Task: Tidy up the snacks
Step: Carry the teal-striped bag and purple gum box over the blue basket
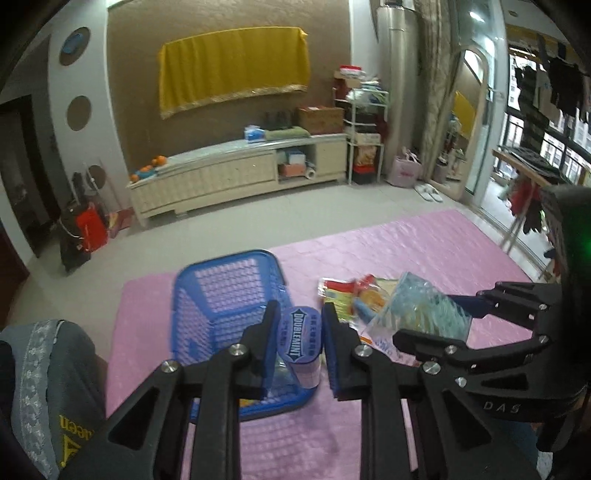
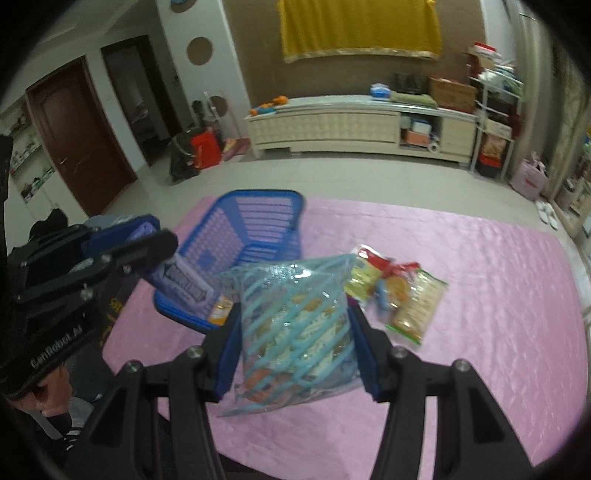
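Light: soft and even indoors; daylight came through the window [image 1: 546, 122] at the right edge of the left wrist view.
Glare: a ceiling lamp [image 1: 476, 14] burned white; the mat [image 2: 480, 280] had a faint sheen.
Shadows: weak and diffuse.
Blur: the basket [image 1: 221, 295] and snack packets [image 2: 399, 291] were smeared by motion.
Distortion: strong fisheye bowing, with dark vignetted corners.

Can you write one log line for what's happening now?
left gripper: holds Doublemint pack | right gripper: holds blue-striped bag | blue basket: on pink mat

Home living room, TV cabinet [image 1: 236, 173], slippers [image 1: 428, 192]
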The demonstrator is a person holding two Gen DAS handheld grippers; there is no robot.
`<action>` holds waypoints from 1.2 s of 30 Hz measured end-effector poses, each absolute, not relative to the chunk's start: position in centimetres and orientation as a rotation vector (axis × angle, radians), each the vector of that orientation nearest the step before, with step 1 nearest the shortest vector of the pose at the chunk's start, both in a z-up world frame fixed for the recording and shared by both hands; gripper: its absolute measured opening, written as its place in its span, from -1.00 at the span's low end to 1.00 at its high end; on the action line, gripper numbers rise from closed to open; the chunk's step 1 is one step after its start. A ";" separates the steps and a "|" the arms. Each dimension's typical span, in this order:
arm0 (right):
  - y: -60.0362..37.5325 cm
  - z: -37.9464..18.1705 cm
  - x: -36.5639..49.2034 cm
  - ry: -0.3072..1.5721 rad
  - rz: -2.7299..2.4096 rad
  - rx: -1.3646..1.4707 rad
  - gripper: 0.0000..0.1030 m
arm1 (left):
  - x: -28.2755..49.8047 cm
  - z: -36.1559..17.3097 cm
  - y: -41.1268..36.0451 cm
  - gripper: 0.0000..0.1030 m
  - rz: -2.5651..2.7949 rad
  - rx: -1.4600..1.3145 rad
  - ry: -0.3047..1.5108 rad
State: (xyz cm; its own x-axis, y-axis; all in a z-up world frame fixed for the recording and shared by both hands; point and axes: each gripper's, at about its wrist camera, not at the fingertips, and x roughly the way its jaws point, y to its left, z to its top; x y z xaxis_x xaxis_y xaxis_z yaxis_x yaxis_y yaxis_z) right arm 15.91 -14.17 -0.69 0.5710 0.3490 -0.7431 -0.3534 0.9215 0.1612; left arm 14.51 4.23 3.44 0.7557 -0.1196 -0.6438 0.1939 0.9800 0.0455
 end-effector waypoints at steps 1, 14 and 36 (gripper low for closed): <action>-13.5 -0.5 16.2 0.870 0.426 -0.010 0.15 | 14.8 3.6 4.7 -0.61 -0.161 0.112 0.692; -4.7 -0.4 20.5 0.885 0.545 -0.082 0.15 | 18.1 1.3 11.7 -0.61 -0.056 0.054 0.753; -0.3 -7.9 24.1 1.059 0.524 -0.189 0.15 | 20.9 -7.3 14.4 -0.59 -0.042 0.000 0.942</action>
State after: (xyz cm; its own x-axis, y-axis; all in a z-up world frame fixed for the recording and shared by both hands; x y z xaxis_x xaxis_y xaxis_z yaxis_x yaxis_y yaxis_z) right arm 24.09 -0.34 -7.94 0.3814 0.3187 -0.8677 -0.4963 0.8625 0.0986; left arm 20.92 14.41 -7.34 0.5872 -0.0361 -0.8086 0.0360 0.9992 -0.0185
